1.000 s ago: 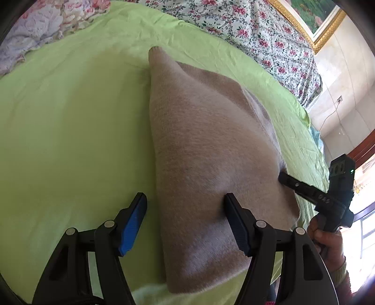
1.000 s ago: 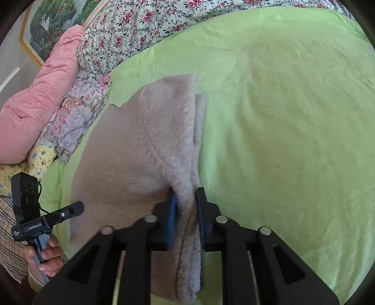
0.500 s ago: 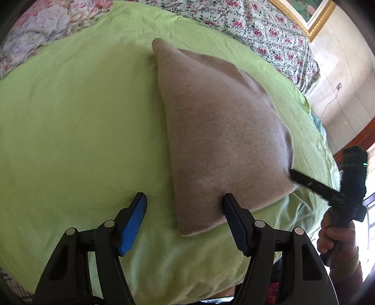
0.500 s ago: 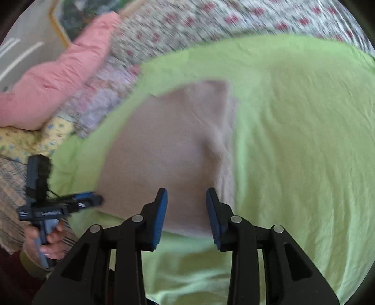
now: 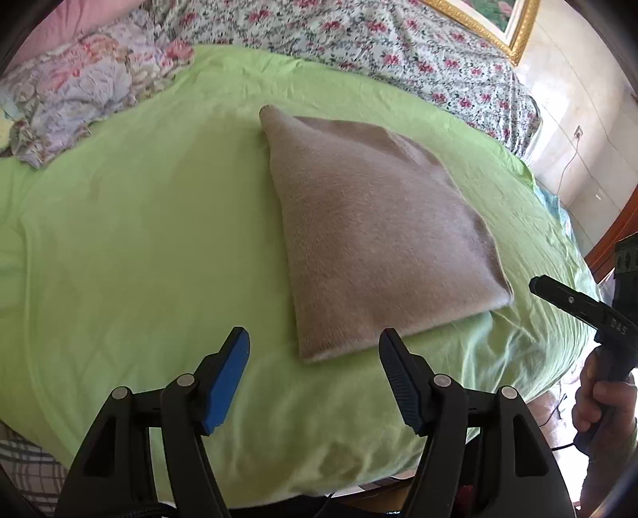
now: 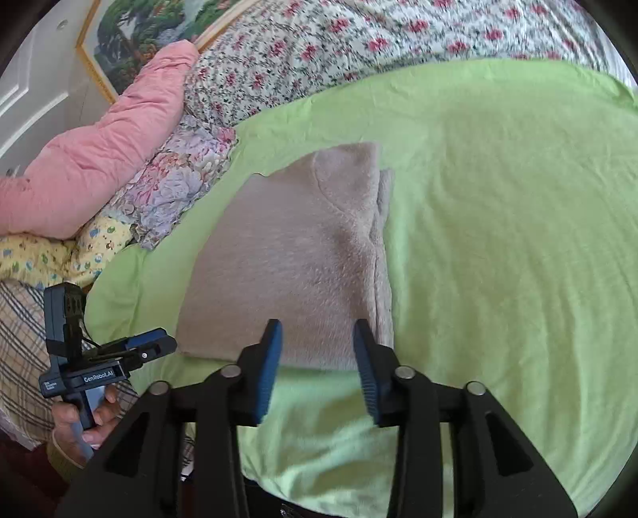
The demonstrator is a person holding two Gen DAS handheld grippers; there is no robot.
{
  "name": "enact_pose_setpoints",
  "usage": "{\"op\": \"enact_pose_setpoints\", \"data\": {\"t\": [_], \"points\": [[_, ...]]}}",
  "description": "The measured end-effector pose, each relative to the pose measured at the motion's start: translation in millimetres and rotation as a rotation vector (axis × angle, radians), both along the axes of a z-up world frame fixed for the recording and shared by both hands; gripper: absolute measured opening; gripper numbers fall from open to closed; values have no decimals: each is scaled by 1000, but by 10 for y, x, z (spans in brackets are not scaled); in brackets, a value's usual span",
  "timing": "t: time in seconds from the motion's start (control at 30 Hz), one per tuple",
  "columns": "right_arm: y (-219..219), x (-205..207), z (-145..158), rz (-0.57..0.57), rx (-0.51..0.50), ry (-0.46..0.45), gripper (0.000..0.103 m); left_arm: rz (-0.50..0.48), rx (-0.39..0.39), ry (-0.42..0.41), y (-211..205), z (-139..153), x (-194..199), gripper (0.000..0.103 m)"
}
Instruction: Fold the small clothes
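Note:
A beige fleece garment [image 5: 371, 235] lies folded flat on the green sheet [image 5: 139, 239]. It also shows in the right wrist view [image 6: 295, 263], with a seam and layered edges along its right side. My left gripper [image 5: 315, 358] is open and empty, held just before the garment's near left corner. My right gripper [image 6: 317, 346] is open and empty, over the garment's near right edge. Each gripper shows in the other's view: the right gripper [image 5: 566, 299] at the right, the left gripper [image 6: 131, 350] at the lower left.
A floral quilt [image 5: 379, 44] lies behind the green sheet [image 6: 498, 239]. A pink pillow [image 6: 103, 151] and crumpled floral cloth [image 6: 179, 179] lie at the left. A framed picture [image 6: 159, 32] hangs behind. The bed's near edge is just below both grippers.
My right gripper let go of the garment's edge, opened and drew back. My left gripper drew back off the garment. The garment now lies flat.

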State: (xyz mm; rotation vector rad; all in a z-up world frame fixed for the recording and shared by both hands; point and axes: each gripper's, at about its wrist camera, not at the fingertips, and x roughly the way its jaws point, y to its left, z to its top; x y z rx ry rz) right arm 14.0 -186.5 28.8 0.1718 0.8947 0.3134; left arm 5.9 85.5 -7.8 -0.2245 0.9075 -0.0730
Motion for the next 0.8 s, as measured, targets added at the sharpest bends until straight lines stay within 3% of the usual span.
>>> {"op": "enact_pose_setpoints", "data": {"t": [0.33,0.57,0.8], "points": [[265,-485,-73,86,-136,-29,66,-52,68,-41,-221,-12,-368,81],[342,-759,-189,92,-176,-14,80,-64,168,-53,-288,-103,-571,81],[396,-739,-227,83,-197,-4,85,-59,183,-35,-286,-125,-546,82]]}}
